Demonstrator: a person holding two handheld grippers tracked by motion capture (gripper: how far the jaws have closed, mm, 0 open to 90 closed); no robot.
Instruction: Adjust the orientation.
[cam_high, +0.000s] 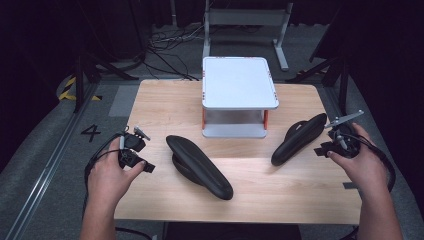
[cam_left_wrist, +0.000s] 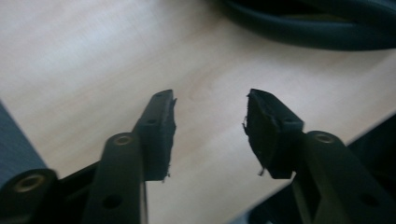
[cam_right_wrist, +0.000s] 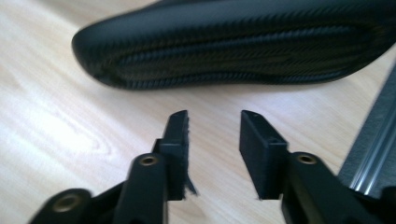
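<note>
Both shoes (cam_high: 199, 166) (cam_high: 299, 139) lie untouched on the tabletop (cam_high: 150, 107); your grippers (cam_high: 134, 150) (cam_high: 336, 142) flank them, jaws parted, empty; rack (cam_high: 239, 82) bare.

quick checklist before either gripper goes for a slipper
1. Left gripper open, nothing between its jaws: ok.
2. Right gripper open, nothing between its jaws: ok.
3. Right slipper lies on its side just ahead of the right gripper, sole facing it: ok.
4. Left slipper lies beside the left gripper with bare table between them: ok.
5. Top of the white stand free: ok.
6. Whether the jaws are wide enough for a slipper: cannot tell.
</note>
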